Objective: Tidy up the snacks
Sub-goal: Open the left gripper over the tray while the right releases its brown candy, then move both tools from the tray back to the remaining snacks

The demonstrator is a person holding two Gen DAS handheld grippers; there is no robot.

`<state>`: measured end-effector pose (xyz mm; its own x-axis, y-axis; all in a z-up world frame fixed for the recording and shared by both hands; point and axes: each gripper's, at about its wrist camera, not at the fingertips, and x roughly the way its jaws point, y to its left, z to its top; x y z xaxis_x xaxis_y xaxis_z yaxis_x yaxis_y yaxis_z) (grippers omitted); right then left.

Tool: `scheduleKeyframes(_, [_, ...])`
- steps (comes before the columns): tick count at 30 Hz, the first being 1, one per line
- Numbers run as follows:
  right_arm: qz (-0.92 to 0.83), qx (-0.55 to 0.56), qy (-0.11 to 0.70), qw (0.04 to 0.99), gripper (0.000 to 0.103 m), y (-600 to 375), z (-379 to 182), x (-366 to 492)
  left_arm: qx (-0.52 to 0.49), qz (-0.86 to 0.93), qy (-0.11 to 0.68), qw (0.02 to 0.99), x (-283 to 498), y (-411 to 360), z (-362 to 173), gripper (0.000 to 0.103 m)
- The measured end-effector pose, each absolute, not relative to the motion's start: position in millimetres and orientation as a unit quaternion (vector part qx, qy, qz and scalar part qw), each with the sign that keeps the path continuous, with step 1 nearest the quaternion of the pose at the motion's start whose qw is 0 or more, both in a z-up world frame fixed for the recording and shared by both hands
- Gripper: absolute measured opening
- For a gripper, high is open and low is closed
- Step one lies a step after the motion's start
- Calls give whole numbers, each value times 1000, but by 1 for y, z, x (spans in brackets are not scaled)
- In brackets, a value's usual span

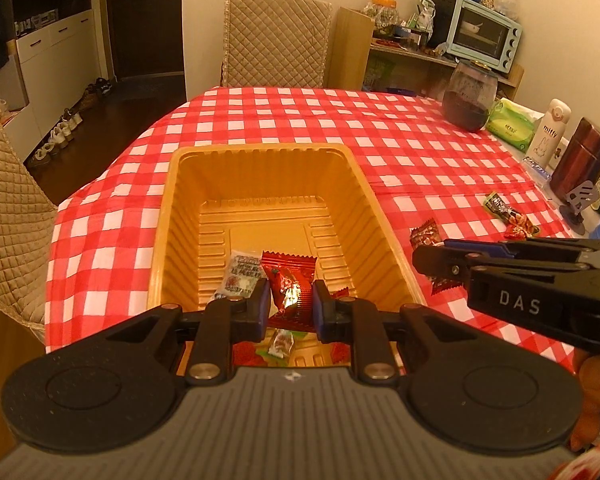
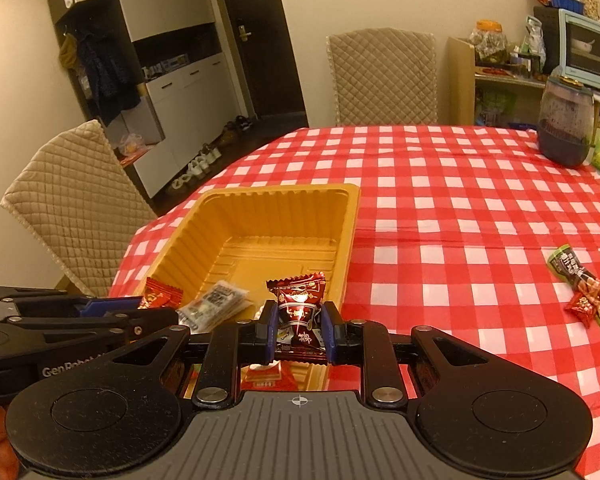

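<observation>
Gold tray (image 1: pixel 364 200) sits on checked cloth (image 1: pixel 400 136) near the table's near-left corner; its near rim is hidden under both tools.

Left gripper (image 1: pixel 287 300) clamped on a bright red candy (image 1: pixel 288 280), held over the tray's near end. Right gripper (image 2: pixel 299 326) clamped on a dark red candy (image 2: pixel 300 300), just over the tray's near-right rim.

A white packet (image 1: pixel 242 274) lies on the tray floor; more wrappers below the fingers are mostly hidden, not readable. The far half of the tray floor is bare.

Right of the tray: a loose pile of snacks (image 2: pixel 584 292) near the table's right edge, well apart from the tray, with open cloth between.

Far right: dark jar (image 2: pixel 566 124), green tissue pack (image 1: pixel 510 124), white bottle (image 1: pixel 548 132), partly cut off.

Chairs (image 2: pixel 76 204) stand close at the left and far edges.
</observation>
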<state>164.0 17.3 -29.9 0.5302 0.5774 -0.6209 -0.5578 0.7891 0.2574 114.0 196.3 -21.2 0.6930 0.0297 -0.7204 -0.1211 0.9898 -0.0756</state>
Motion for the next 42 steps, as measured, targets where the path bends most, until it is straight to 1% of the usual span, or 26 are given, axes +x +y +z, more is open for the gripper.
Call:
scheduleKeyframes(1, [324,14,361,875,23,17,-31,166,-57,41,390,918,117,196,-23,20])
scheduleKeyframes(2, [323,15,361,875,23,17,-32,168,-56,41,389,919,120,196,-24,23])
scheduleKeyframes(3, [322,15,362,874,23,18,-33,169,-56,40,390,918,123,197,-25,28])
scheduleKeyframes(4, [321,15,364,874,23,18,-35,171,-55,38,391,918,125,197,-26,35])
scheduleKeyframes(12, [325,24,370,870,23,20,-39,173,-58,55,389,918,115,208,-27,35])
scheduleKeyframes(21, [351,29,366,862,23,36,-36,167,-71,82,385,916,96,224,-27,43])
scheduleKeyframes(27, [386,62,366,845,25,44,-36,171,-81,92,383,916,89,232,-27,45])
scheduleKeyframes(28, [383,66,366,846,33,44,-36,172,-81,93,382,916,88,233,-26,46])
scheduleKeyframes(29, [377,68,362,850,52,42,-35,171,-82,95,382,916,88,233,-26,50])
scheduleKeyframes(30, [372,70,359,853,59,40,-34,170,-83,96,382,916,87,233,-25,52])
scheduleKeyframes(31, [366,73,356,857,62,38,-34,170,-84,96,381,916,85,233,-25,53])
scheduleKeyframes(33, [359,72,356,860,62,31,-33,168,-86,98,379,916,83,232,-23,55])
scheduleKeyframes(35, [348,73,359,863,62,24,-32,166,-89,99,376,917,79,231,-22,59])
scheduleKeyframes(40, [322,78,368,869,62,-2,-33,156,-93,100,374,917,71,223,-18,62])
scheduleKeyframes(42, [311,79,369,872,62,-13,-31,150,-94,100,372,918,67,219,-16,65])
